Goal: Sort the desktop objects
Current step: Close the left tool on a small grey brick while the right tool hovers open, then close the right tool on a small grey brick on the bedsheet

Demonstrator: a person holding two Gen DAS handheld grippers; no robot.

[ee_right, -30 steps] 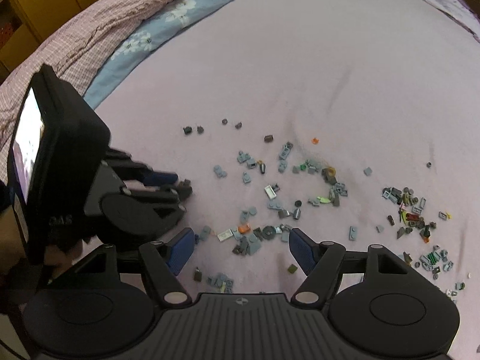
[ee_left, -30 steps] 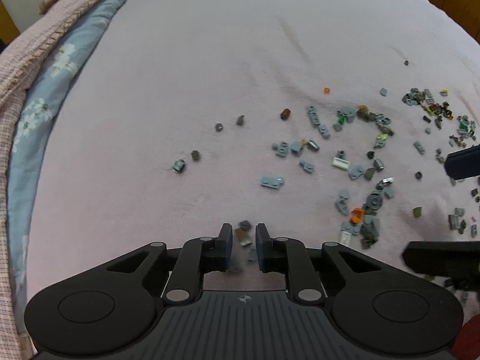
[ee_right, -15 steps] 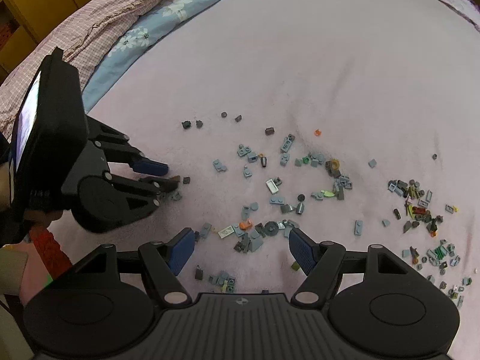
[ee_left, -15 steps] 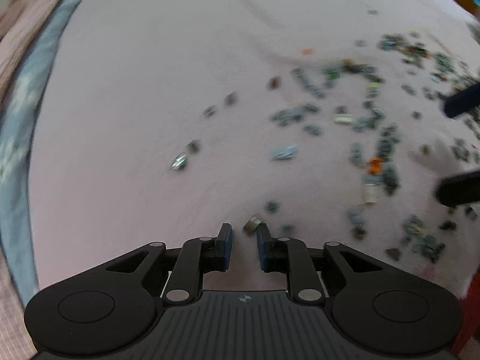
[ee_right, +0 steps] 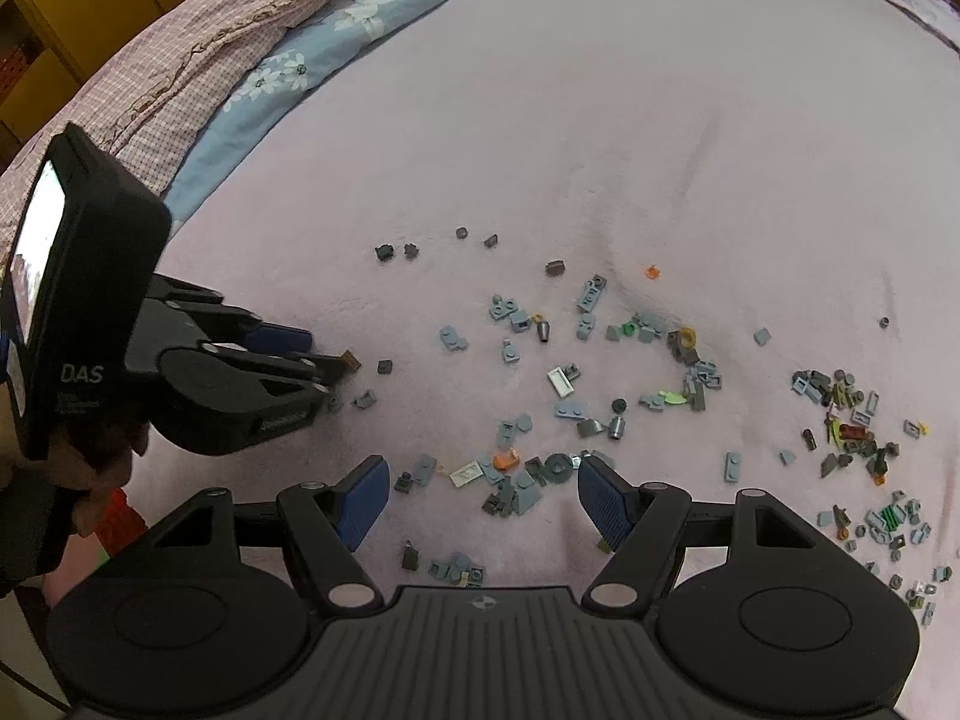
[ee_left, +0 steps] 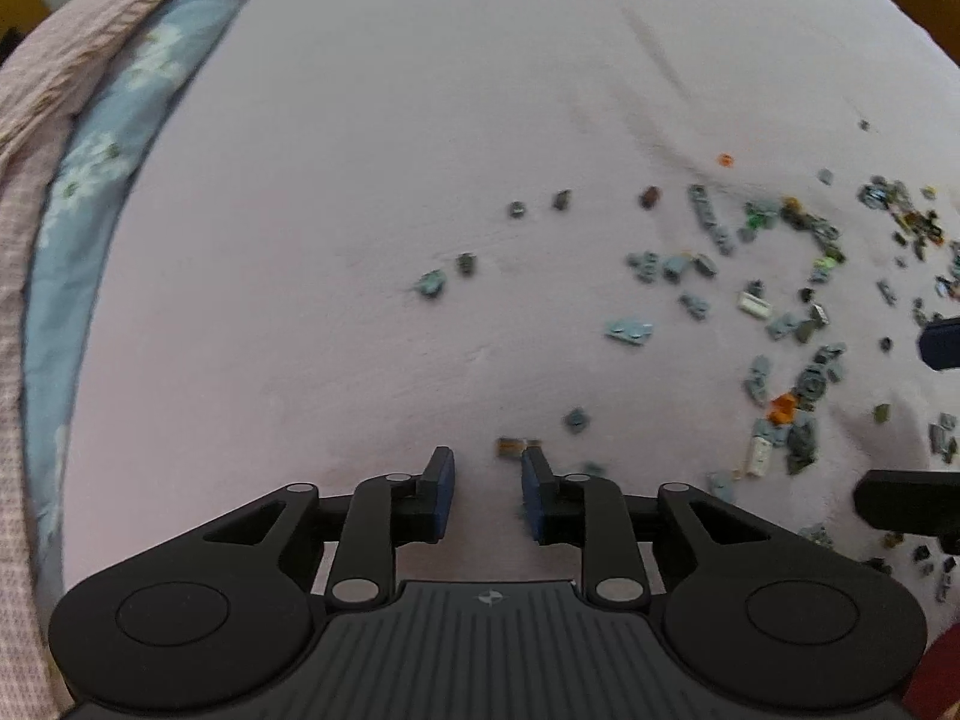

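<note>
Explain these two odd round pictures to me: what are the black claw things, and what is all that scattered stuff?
No robot here: a person holds a pair of black hand-held tongs in each hand, with a wide-angle camera on each looking along its fingers. That is why each picture shows two black arms with blue pads at the bottom.

The left camera shows the left tongs, whose jaws are opening with nothing between them; a small brown and grey brick lies on the cover just past the tips. The right camera shows the right tongs open and empty over the pile, with the left tongs off to the side.

The surface is a pale pink bed cover, strewn with small, mostly grey plastic building-toy pieces to be sorted.
</note>
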